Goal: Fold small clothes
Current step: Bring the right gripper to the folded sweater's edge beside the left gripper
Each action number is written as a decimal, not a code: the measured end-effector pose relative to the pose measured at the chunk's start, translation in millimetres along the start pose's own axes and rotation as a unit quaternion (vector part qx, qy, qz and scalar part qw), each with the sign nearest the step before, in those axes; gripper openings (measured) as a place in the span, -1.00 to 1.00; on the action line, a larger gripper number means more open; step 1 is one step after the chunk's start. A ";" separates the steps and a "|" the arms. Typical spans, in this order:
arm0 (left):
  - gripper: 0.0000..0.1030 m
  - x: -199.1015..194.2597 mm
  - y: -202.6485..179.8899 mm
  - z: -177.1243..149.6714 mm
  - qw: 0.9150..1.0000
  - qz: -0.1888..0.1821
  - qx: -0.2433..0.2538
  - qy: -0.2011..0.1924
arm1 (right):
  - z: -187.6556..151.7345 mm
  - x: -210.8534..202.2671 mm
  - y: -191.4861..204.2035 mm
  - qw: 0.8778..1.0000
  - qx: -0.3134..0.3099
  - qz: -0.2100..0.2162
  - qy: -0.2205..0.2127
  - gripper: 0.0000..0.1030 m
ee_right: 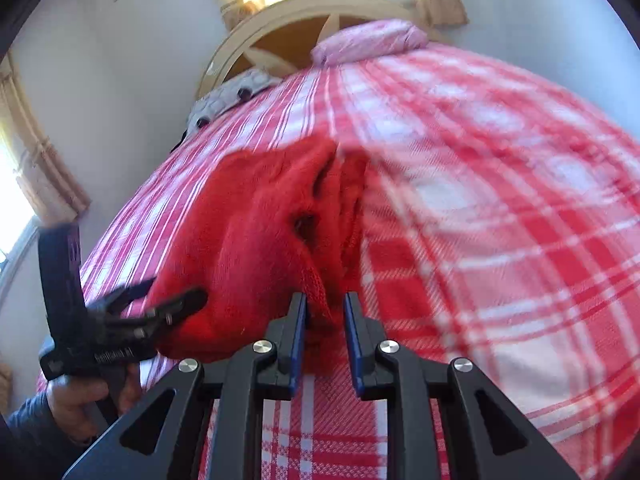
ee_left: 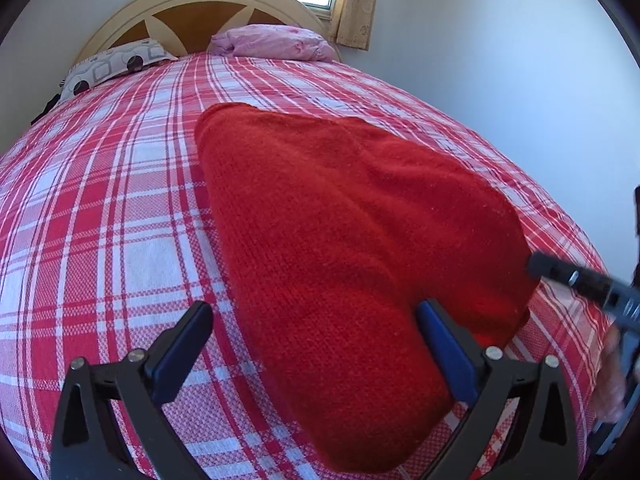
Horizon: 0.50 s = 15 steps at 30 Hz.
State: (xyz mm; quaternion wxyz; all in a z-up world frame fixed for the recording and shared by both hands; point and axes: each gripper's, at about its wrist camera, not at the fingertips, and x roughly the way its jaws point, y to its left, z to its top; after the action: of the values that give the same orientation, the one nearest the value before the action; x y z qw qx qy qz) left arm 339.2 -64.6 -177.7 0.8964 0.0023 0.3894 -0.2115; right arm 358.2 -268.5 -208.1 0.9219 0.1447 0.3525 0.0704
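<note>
My left gripper (ee_left: pixel 316 322) is wide open over the red knit garment (ee_left: pixel 340 240); right gripper (ee_right: pixel 326 312) pinches its edge, frame center. Lettering on the left tool's too blurry to read. Plaid bedsheet (ee_left: pixel 100 220) underneath.

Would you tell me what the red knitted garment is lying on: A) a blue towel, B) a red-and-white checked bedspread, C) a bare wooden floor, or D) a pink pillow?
B: the red knitted garment lies directly on the red-and-white checked bedspread, which shows around it on all sides.
</note>
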 end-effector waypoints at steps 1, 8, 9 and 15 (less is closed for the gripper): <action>1.00 -0.7 -0.2 -0.7 1.000 0.001 0.000 -0.001 | 8.0 -10.6 2.9 1.000 -0.002 -0.010 -0.024 -0.55; 1.00 -0.8 5.1 -3.6 1.000 -0.012 -0.011 0.002 | 56.1 -18.1 48.5 0.997 -0.040 0.013 -0.070 0.30; 1.00 -0.2 6.4 -3.3 1.000 -0.015 -0.014 0.003 | 59.0 -12.2 54.1 0.997 -0.047 0.007 -0.068 0.30; 1.00 1.7 12.8 -3.9 0.999 -0.036 -0.033 0.010 | 54.9 34.7 69.3 0.998 -0.066 0.015 0.000 -0.09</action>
State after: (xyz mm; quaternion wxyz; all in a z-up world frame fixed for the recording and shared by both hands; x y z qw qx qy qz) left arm 342.3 -52.9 -183.7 0.8838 -0.0389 0.4050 -0.2311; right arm 418.8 -206.7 -169.1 0.9283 0.0885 0.3446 0.1077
